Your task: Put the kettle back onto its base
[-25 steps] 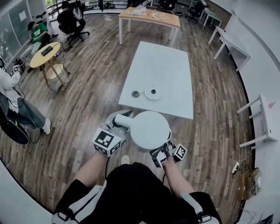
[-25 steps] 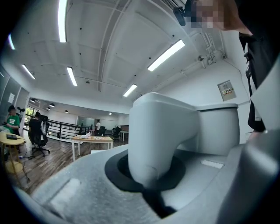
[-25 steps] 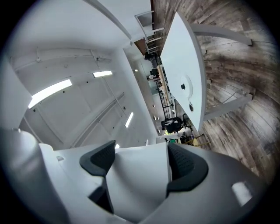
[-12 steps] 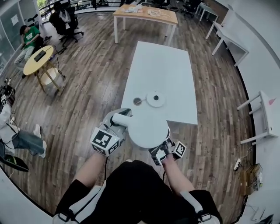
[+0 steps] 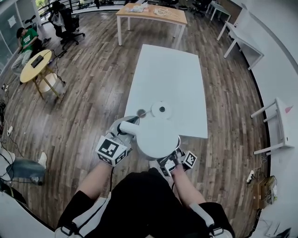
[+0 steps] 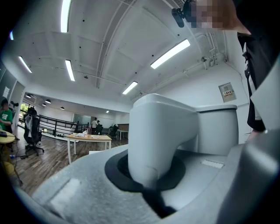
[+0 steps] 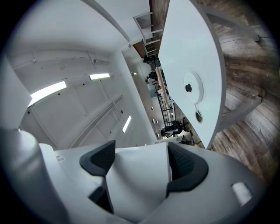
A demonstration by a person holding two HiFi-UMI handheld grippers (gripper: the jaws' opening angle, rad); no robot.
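Note:
I carry a white kettle [image 5: 158, 137] in front of my body, above the wood floor at the near end of a white table [image 5: 172, 74]. My left gripper [image 5: 125, 133] is shut on the kettle's handle [image 6: 162, 131], which fills the left gripper view beside the kettle's body [image 6: 217, 129]. My right gripper [image 5: 169, 157] grips the kettle's near lower side; its dark pads [image 7: 186, 164] press on the white shell [image 7: 135, 183]. The round white base [image 5: 162, 109] lies near the table's front edge; it also shows in the right gripper view as the base [image 7: 191, 89].
A small round object [image 5: 141, 112] lies just left of the base, joined to it by a thin cord. A wooden table [image 5: 151, 14] stands beyond. At the far left are a round yellow table [image 5: 39, 60] and seated people. White desks [image 5: 279, 125] line the right wall.
The white table and base have drawn nearer in the head view as I walked forward. Both grippers keep their hold on the kettle, which now reaches the table's front edge.

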